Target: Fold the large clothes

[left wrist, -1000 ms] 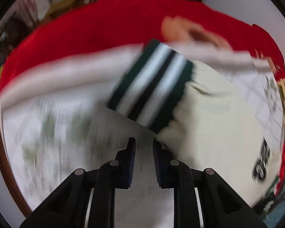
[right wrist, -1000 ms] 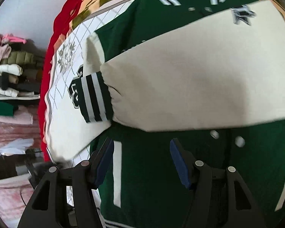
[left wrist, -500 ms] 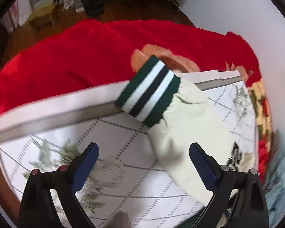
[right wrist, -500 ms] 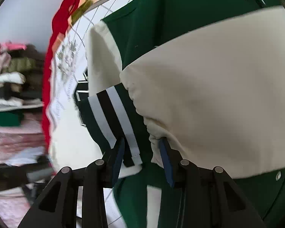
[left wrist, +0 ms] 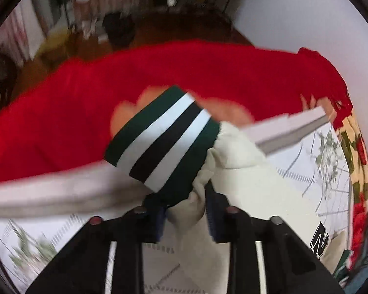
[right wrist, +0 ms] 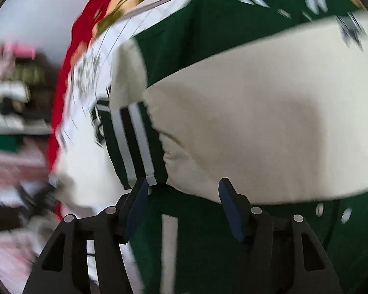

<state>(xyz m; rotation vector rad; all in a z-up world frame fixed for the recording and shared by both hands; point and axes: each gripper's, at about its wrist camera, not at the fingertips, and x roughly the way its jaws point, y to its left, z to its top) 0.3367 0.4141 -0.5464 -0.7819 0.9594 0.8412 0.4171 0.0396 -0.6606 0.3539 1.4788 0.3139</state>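
A green and cream varsity jacket lies on a bed. In the left wrist view my left gripper (left wrist: 185, 212) is shut on the cream sleeve (left wrist: 243, 183) just behind its green, white and black striped cuff (left wrist: 164, 137), holding it lifted over the bedspread. In the right wrist view the other cream sleeve (right wrist: 269, 127) lies folded across the green jacket body (right wrist: 208, 240), its striped cuff (right wrist: 132, 144) at the left. My right gripper (right wrist: 182, 208) is open just below that sleeve's edge, holding nothing.
The bed has a white floral quilt (left wrist: 326, 152) with a red blanket (left wrist: 110, 93) along its edge. Shelves of folded clothes (right wrist: 9, 103) stand at the left of the right wrist view. A white wall (left wrist: 306, 17) is behind the bed.
My left gripper was open half a second ago and has closed on the sleeve by the cuff. My right gripper was pinched on the other sleeve's cuff and has opened and drawn back.
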